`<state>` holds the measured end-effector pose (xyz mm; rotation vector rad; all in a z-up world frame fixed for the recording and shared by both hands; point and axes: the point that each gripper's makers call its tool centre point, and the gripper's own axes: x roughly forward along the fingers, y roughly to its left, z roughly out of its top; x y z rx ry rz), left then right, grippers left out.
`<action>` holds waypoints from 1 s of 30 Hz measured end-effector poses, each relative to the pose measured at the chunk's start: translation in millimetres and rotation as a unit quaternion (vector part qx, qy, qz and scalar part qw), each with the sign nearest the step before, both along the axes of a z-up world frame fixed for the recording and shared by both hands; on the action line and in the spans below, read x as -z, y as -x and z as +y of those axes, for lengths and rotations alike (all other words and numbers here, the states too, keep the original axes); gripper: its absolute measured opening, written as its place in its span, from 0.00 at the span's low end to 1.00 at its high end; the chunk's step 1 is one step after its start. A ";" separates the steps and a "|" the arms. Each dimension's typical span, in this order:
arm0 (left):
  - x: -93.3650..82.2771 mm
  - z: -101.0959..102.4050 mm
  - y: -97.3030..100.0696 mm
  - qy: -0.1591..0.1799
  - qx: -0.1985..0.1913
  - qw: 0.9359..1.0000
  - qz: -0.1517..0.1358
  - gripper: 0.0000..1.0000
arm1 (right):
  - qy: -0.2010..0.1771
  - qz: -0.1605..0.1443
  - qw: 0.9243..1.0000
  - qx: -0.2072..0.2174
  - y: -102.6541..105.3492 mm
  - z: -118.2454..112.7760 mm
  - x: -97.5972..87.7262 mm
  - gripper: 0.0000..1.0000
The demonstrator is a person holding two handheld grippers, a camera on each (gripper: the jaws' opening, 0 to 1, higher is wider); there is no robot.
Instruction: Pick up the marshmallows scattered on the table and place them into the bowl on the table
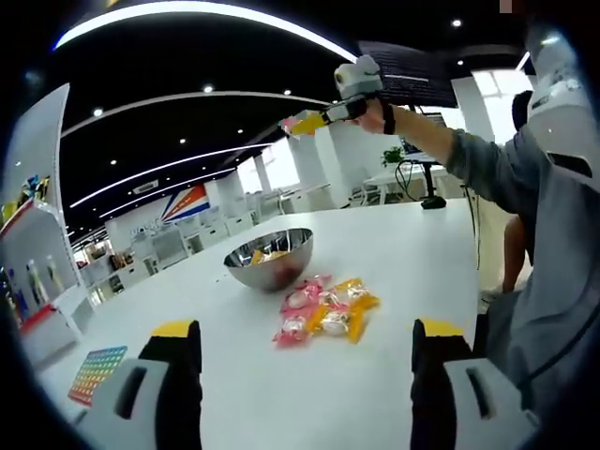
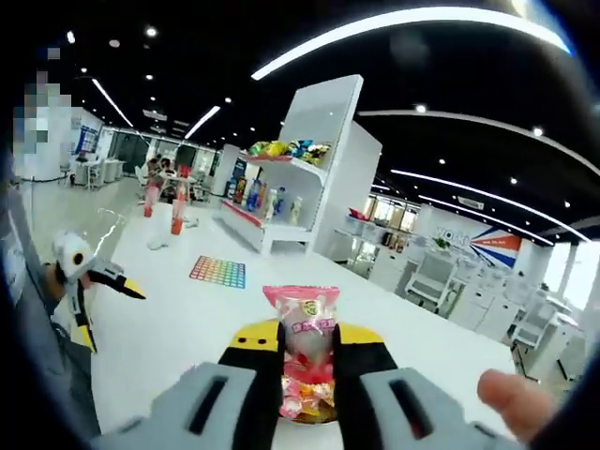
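Right tool (image 2: 307, 375) grips a pink marshmallow packet (image 2: 305, 352) high over bench (image 1: 375, 281); left tool (image 1: 305, 375) open; early release risks missing bowl (image 1: 269, 258)

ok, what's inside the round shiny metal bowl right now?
In the round shiny metal bowl, a few yellow and orange wrapped marshmallows show above the rim. The near wall hides the bottom, so the count is unclear.
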<state>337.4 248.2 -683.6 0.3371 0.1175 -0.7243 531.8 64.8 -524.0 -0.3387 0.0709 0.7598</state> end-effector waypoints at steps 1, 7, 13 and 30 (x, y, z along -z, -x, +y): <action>-0.1 0.2 0.4 0.001 0.000 1.000 0.000 0.92 | 0.008 0.015 1.000 0.015 -15.1 2.8 17.0 0.16; 0.1 3.5 4.1 0.004 0.000 1.000 0.005 0.91 | 0.022 0.086 0.996 0.027 -45.9 26.0 92.3 0.16; 2.3 6.3 5.9 0.000 -0.001 1.000 0.006 0.91 | 0.045 0.144 0.985 0.083 -76.5 20.8 157.6 0.16; 3.0 8.3 10.5 0.013 0.003 1.000 0.011 0.90 | 0.051 0.183 0.973 0.131 -96.6 -0.7 199.1 0.18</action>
